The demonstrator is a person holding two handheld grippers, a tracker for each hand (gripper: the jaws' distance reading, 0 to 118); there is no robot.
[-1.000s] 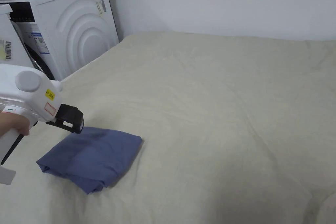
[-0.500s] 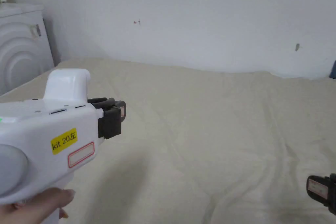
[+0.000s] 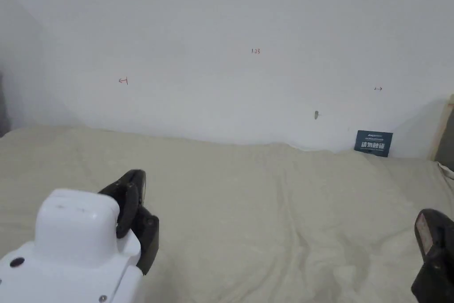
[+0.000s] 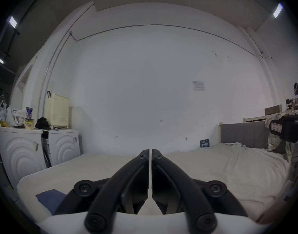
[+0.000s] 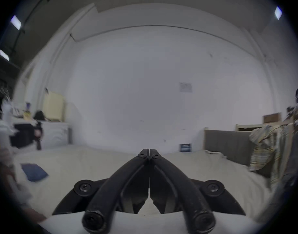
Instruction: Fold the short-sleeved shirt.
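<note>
Now that the left tool (image 4: 150, 151) has lifted off it, the folded blue shirt (image 4: 49, 198) lies alone on the bed (image 4: 204, 166), lower left in the left gripper view. Both it and the right tool (image 5: 149, 150) are closed and empty, so the fold looks finished.

Even, dim indoor light from ceiling panels (image 4: 13, 21); both gripper views fisheye-warped with dark corners, the right blurred.

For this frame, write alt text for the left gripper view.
The left gripper, jaws shut on nothing, points across a cream-covered bed toward a white wall. A folded blue shirt lies on the bed at lower left, near two white washing machines; the right gripper shows at the far right edge.
</note>
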